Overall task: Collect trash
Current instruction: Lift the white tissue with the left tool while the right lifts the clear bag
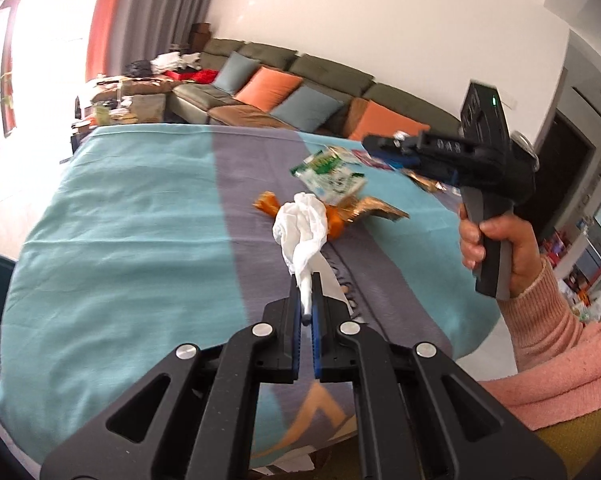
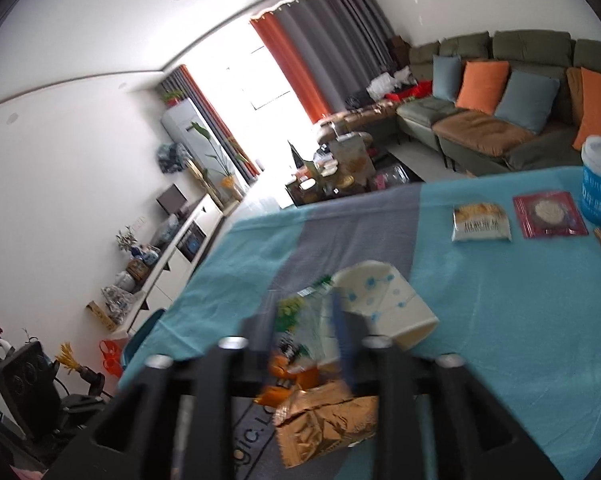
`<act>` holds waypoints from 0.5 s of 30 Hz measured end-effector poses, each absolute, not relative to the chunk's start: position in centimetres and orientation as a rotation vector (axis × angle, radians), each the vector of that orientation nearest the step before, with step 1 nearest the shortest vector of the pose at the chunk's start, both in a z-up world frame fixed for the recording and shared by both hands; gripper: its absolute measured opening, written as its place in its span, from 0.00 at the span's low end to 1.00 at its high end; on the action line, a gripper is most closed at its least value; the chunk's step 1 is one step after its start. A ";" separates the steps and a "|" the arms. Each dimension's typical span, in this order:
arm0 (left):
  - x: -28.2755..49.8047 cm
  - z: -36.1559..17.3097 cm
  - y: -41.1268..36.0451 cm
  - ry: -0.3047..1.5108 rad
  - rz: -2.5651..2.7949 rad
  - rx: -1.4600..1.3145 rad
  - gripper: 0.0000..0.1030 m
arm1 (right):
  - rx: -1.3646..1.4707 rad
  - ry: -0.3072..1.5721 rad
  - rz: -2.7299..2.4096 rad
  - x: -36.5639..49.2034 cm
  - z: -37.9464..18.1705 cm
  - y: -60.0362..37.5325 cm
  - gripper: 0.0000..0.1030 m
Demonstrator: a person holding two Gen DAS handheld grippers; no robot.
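Left gripper (image 1: pixel 307 300): its two fingers are pressed on the twisted tail of a white tissue (image 1: pixel 300 228); the crumpled part of the tissue hangs out in front of the fingertips, above the bench.
Right gripper (image 1: pixel 370 144): in the left wrist view it is held up in the air by the right hand (image 1: pixel 496 240), at the far right over the bench. In its own view, which is blurred, the fingers (image 2: pixel 340 320) are close together with a green and white wrapper (image 2: pixel 304 328) between them; I cannot tell surely how firm the grip is.
Green and white wrapper, other view (image 1: pixel 328 176): it is at the tip of the right gripper, above the cloth.
Bench (image 1: pixel 120 220): covered with a cloth in turquoise and grey bands.
Orange and gold wrapper (image 1: pixel 364 210): it lies on the grey band, just behind the tissue. In the right wrist view it shows below the fingers.
Paper cup (image 2: pixel 384 308): white with blue dots, lying on its side on the cloth, just beside the right fingers.
Two flat packets: a pale one (image 2: pixel 480 222) and a dark red one (image 2: pixel 548 214), side by side on the turquoise part, well apart from the gripper.
Blue cup with lid (image 2: pixel 600 180): upright, near the red packet.
Background: a green sofa (image 2: pixel 500 120) with orange and blue cushions.
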State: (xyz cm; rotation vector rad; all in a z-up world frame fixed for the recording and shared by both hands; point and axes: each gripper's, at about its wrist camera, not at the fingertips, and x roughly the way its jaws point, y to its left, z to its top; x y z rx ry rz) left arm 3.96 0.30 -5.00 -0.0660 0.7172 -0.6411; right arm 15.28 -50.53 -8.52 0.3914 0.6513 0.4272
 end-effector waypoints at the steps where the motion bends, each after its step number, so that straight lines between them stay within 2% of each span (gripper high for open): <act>1: 3.9 -4.9 0.8 0.713 -0.630 -0.073 0.04 | 0.385 0.667 0.429 15.5 -8.7 -50.3 0.33; 2: 3.9 -4.8 1.3 0.710 -0.618 -0.080 0.04 | 0.392 0.689 0.432 15.9 -9.2 -50.1 0.38; 4: 3.7 -4.5 1.9 0.705 -0.602 -0.090 0.04 | 0.407 0.718 0.443 16.4 -9.8 -49.9 0.41; 15: 3.1 -4.2 4.7 0.700 -0.531 -0.126 0.04 | 0.366 0.768 0.475 18.0 -10.5 -47.2 0.41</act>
